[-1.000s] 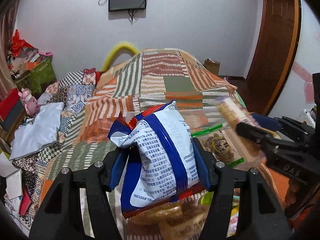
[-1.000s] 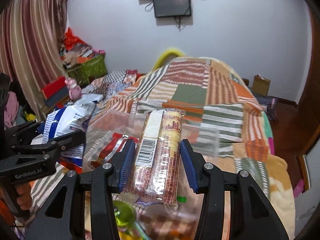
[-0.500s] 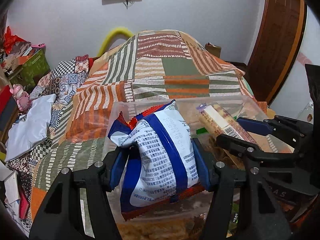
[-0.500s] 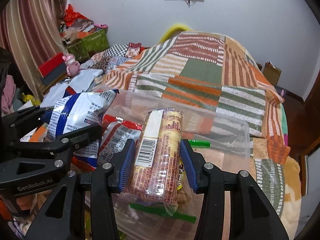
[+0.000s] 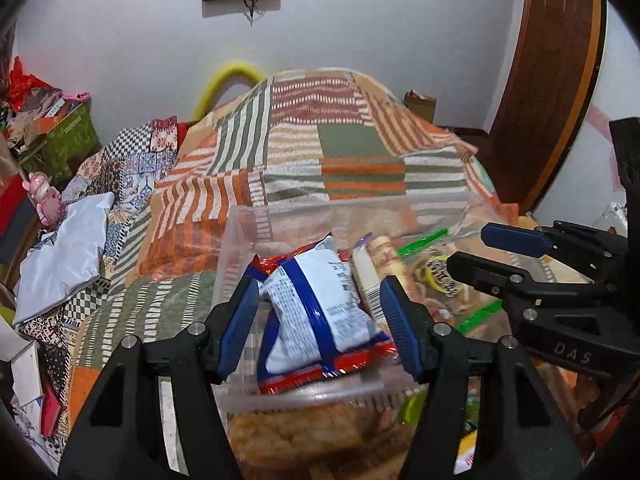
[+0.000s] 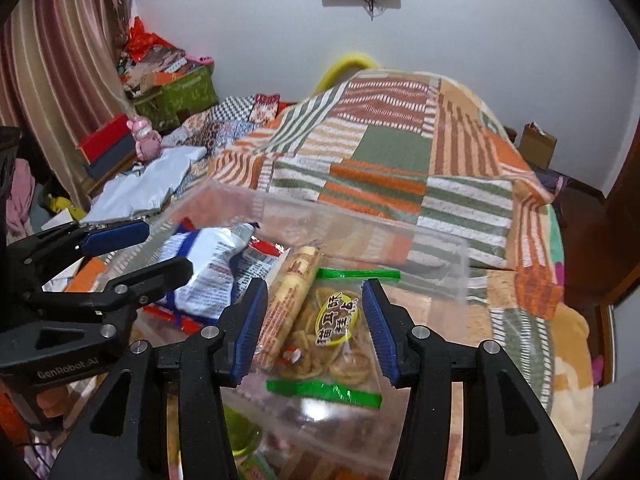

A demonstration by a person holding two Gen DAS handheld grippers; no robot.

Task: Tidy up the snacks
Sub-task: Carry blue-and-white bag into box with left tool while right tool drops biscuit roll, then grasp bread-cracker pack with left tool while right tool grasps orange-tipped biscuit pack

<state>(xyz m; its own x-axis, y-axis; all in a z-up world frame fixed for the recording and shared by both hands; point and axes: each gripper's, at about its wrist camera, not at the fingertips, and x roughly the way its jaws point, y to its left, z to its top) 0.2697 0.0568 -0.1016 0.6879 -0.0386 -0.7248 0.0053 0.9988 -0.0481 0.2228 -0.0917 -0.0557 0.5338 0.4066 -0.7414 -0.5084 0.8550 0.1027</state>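
Both snacks have dropped from my jaws into the clear bin (image 6: 456,264). My left gripper (image 5: 320,328) and right gripper (image 6: 316,328) have just been opening and stand apart, empty, over the blue-white bag (image 5: 320,300) and biscuit roll (image 6: 290,300).

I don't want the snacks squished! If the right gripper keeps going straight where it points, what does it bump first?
Probably the clear bag of round cookies, lying between the right gripper's open jaws in the clear bin; depth is uncertain.

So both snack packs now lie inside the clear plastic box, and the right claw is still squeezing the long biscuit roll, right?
Not quite. In the right wrist view the right gripper is open: the biscuit roll lies loose in the clear box, beside the blue and white pack. Both do lie inside.
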